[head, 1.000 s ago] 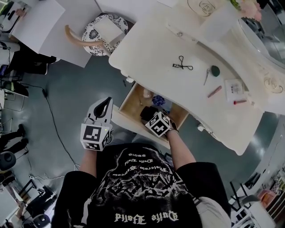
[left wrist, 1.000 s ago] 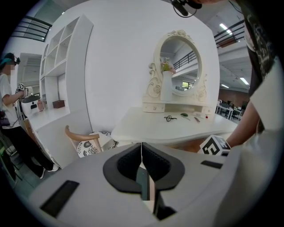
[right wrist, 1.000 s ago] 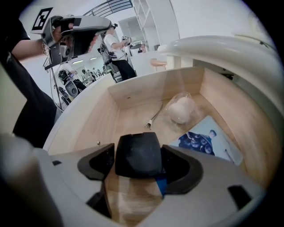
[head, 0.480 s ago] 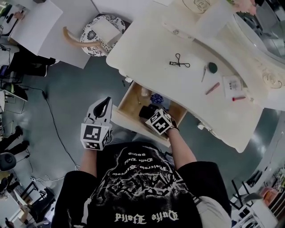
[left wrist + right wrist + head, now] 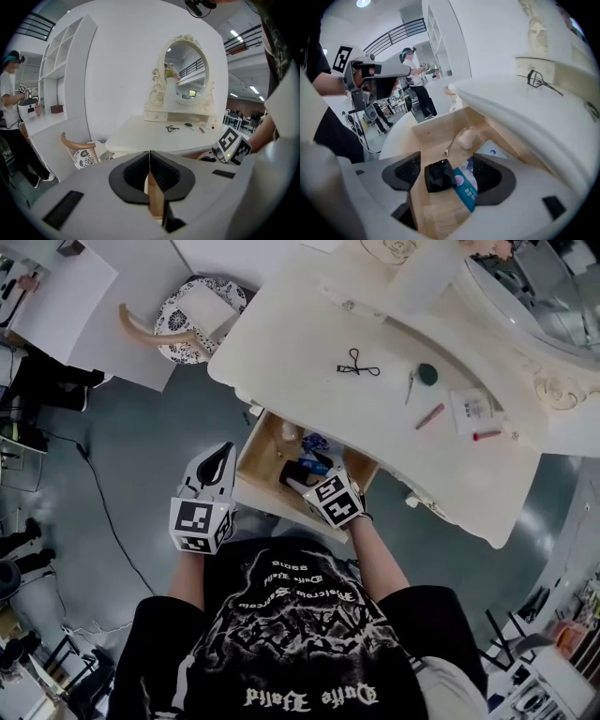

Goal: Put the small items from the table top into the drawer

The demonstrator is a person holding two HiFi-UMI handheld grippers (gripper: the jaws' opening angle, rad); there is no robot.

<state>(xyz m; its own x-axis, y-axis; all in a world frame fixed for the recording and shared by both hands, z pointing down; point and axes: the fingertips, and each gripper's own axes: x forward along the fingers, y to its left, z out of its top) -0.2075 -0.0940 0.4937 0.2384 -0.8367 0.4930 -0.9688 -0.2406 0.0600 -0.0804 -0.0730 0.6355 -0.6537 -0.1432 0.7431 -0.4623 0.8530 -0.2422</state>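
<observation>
Small things: curler (image 5: 359, 367), pink stick (image 5: 429, 416), red tube (image 5: 487, 435) on table (image 5: 281, 343), behind open drawer (image 5: 258, 451) | in drawer: black box (image 5: 437, 176), blue packet (image 5: 465, 187) | right claw (image 5: 447, 172): spread wide over black box | left claw (image 5: 149, 164): pressed together, empty, left of drawer

table (image 5: 300, 343) holds curler (image 5: 358, 365); to its right tweezers (image 5: 411, 385), disc (image 5: 427, 373), stick (image 5: 430, 416), card (image 5: 472, 410), tube (image 5: 487, 435). open drawer (image 5: 261, 448) under table front holds box (image 5: 438, 176), packet (image 5: 465, 187) touching its right, puff (image 5: 465, 138) behind. right gripper (image 5: 447, 172) over drawer, left gripper (image 5: 220, 457) left of it. chair (image 5: 183, 315) left of table.
</observation>
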